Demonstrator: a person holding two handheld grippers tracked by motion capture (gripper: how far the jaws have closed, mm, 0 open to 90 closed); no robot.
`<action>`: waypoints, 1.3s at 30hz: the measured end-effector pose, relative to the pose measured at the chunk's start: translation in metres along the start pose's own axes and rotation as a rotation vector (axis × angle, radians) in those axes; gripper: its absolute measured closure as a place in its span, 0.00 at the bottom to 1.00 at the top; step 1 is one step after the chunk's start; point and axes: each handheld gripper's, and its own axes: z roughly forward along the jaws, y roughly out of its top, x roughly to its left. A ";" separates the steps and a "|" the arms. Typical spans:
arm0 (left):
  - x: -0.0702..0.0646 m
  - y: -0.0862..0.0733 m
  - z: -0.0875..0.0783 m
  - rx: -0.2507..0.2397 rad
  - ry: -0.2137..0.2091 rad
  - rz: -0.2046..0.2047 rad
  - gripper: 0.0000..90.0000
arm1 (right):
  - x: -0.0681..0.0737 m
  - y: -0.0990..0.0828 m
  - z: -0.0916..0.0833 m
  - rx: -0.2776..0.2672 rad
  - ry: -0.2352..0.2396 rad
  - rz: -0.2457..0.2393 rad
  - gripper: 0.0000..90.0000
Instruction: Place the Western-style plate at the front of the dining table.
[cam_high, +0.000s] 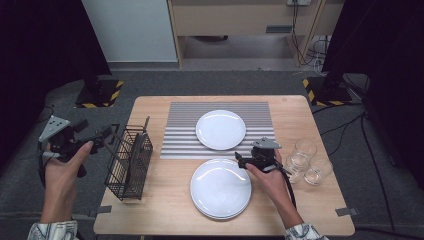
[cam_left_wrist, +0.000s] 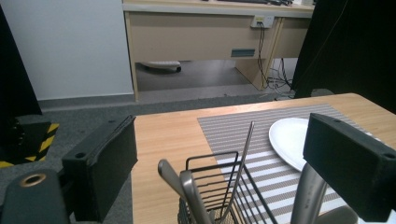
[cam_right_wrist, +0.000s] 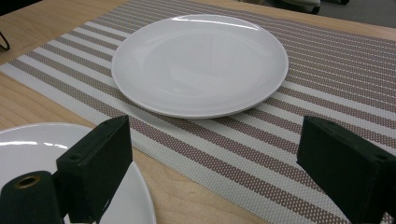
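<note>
A white plate (cam_high: 220, 129) lies on a striped placemat (cam_high: 182, 130), and a stack of white plates (cam_high: 220, 188) sits nearer the front edge. My right gripper (cam_high: 241, 161) hovers open at the stack's upper right rim, facing the far plate (cam_right_wrist: 201, 63), with the stack (cam_right_wrist: 42, 149) under its left jaw. A black wire basket (cam_high: 130, 162) holding metal cutlery (cam_left_wrist: 196, 191) stands at the table's left. My left gripper (cam_high: 107, 134) is open just left of and above the basket, with nothing between its jaws (cam_left_wrist: 224, 163).
Clear drinking glasses (cam_high: 305, 149) stand at the table's right edge, close behind my right hand. The wooden table (cam_high: 165, 200) has bare surface between basket and plates. Beyond it are a desk and black stands with hazard stripes (cam_high: 100, 95) on the floor.
</note>
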 end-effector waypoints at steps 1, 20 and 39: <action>0.001 -0.002 0.001 0.006 0.002 0.003 0.10 | 0.000 0.000 0.000 -0.001 0.000 -0.001 0.11; 0.002 -0.033 0.011 0.056 0.013 -0.025 0.30 | 0.001 0.000 0.000 -0.010 -0.004 0.001 0.11; 0.002 -0.040 0.009 0.044 0.021 -0.022 0.63 | 0.001 0.000 0.000 -0.004 0.001 0.000 0.12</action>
